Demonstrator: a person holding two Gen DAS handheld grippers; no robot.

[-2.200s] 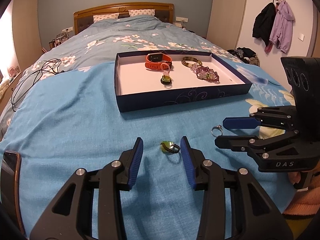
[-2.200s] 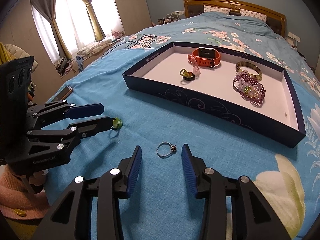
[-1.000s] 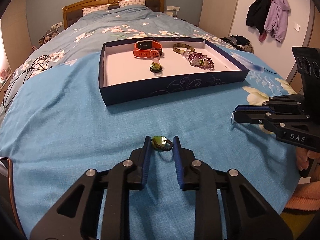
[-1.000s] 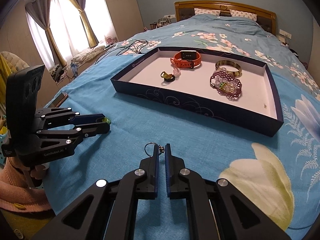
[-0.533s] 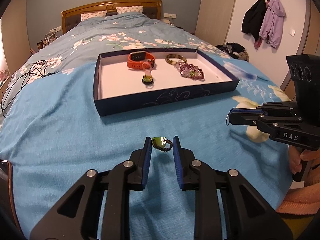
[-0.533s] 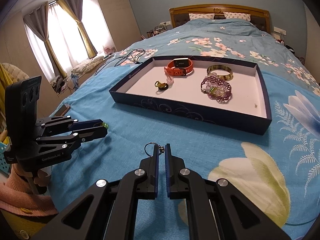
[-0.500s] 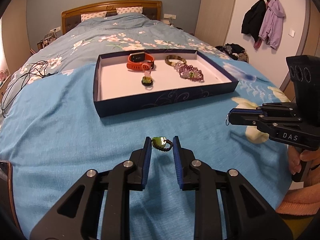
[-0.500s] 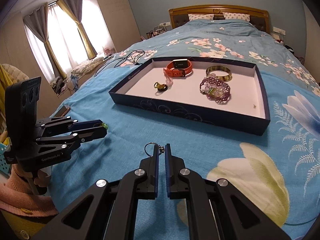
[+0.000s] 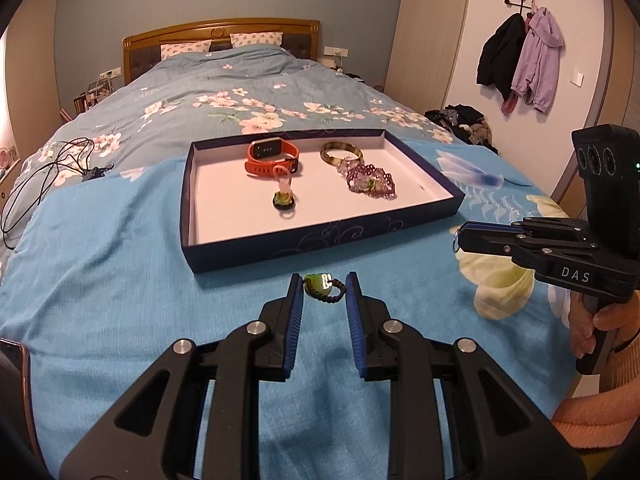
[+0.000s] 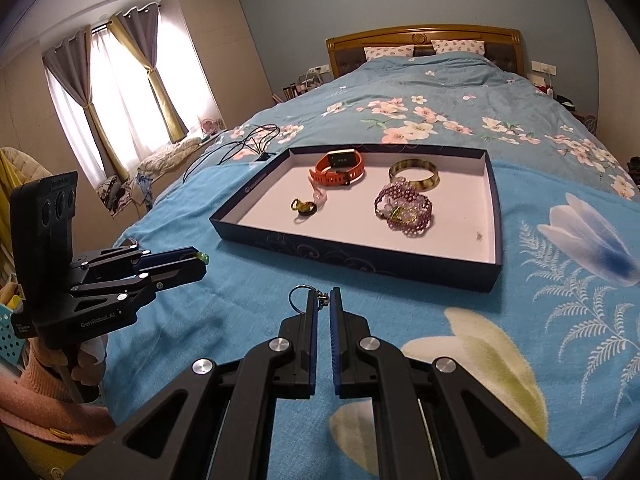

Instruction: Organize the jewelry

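Observation:
My left gripper (image 9: 324, 286) is shut on a green-stone ring with a dark beaded band (image 9: 323, 285), held above the blue blanket in front of the tray. My right gripper (image 10: 323, 300) is shut on a silver ring (image 10: 300, 298), whose loop sticks out to the left of the tips; it also shows in the left wrist view (image 9: 456, 240). The dark blue tray (image 9: 320, 240) with a white floor lies ahead and holds an orange watch (image 9: 272, 156), a brown bangle (image 9: 341, 154), a purple beaded bracelet (image 9: 370, 182) and a dark green ring (image 9: 283, 200).
The tray sits on a bed with a blue blanket (image 9: 100, 280) and a floral duvet (image 9: 240, 96). Black cables (image 9: 44, 176) lie at the left. A phone (image 9: 12, 392) lies at the near left edge. Coats (image 9: 520, 56) hang on the right wall.
Both grippers, each holding its ring, have risen and tilted up, so more of the room shows. The tray looks slightly farther away. Both grips are unchanged.

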